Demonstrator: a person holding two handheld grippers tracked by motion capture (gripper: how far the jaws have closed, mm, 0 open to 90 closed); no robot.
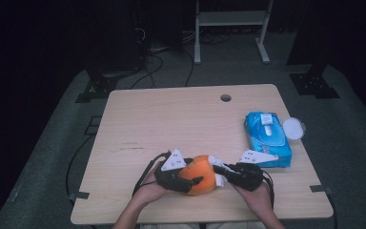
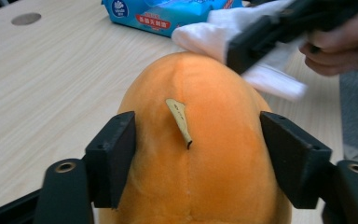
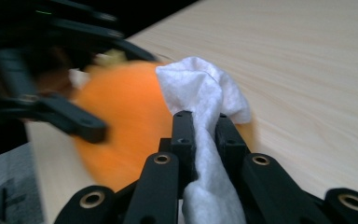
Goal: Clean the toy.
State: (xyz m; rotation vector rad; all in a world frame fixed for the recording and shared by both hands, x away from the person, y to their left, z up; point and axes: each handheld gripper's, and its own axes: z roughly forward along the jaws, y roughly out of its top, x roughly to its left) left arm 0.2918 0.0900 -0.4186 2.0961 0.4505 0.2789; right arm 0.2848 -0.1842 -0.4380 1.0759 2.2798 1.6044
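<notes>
orange plush toy (image 2: 200, 154) sits clamped in left tongs (image 2: 205, 154) (right tongs (image 3: 204, 135) pinch white wipe (image 3: 205, 93)).

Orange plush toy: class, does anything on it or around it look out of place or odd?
A small yellowish tag or leaf sticks out crookedly from the seam on the orange plush toy. The wipes pack lies with its round lid flipped open to the side. Nothing is spilled or visibly damaged.

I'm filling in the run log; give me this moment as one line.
left gripper: around orange plush toy | right gripper: shut on white wipe, wipe against toy | wipe pack: table's right
</notes>
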